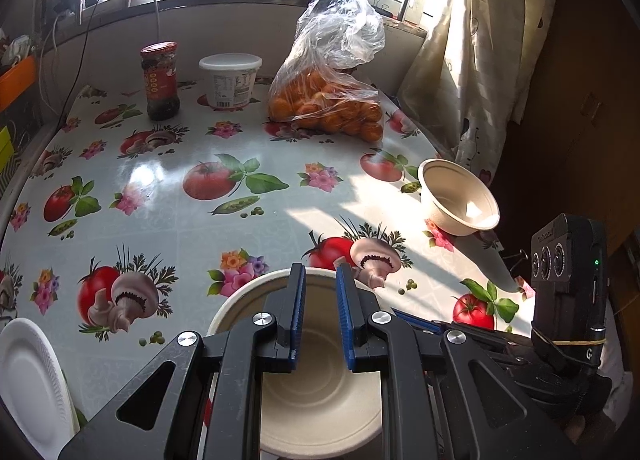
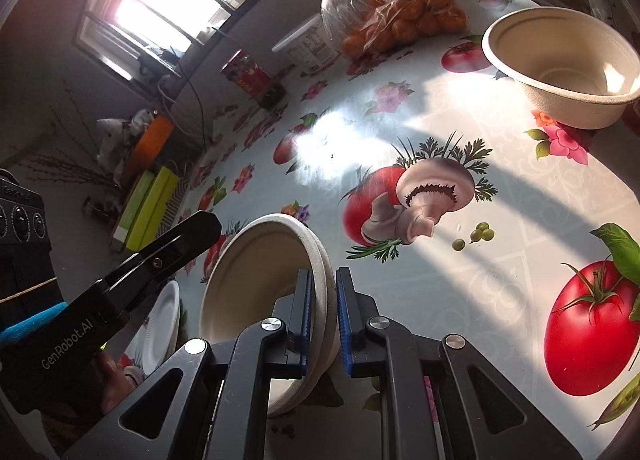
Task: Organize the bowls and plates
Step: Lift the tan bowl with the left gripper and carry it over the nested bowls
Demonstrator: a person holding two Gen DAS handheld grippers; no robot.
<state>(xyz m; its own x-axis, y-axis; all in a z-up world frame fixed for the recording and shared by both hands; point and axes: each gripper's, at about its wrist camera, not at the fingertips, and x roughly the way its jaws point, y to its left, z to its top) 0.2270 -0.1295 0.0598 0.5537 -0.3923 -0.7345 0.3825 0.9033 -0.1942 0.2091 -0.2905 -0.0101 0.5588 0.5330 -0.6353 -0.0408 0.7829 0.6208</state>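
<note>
Bowl rim pinched in right claw, tablecloth beyond

Glossy printed oilcloth covers the desk, catching window glare; matt, fibrous paper-pulp bowls sit dull beside a smooth white ribbed paper plate; crinkled clear plastic bag; black matt plastic left claw with ridged blue pads.

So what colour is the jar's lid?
Red; the jar shows best in the left wrist view.
</note>
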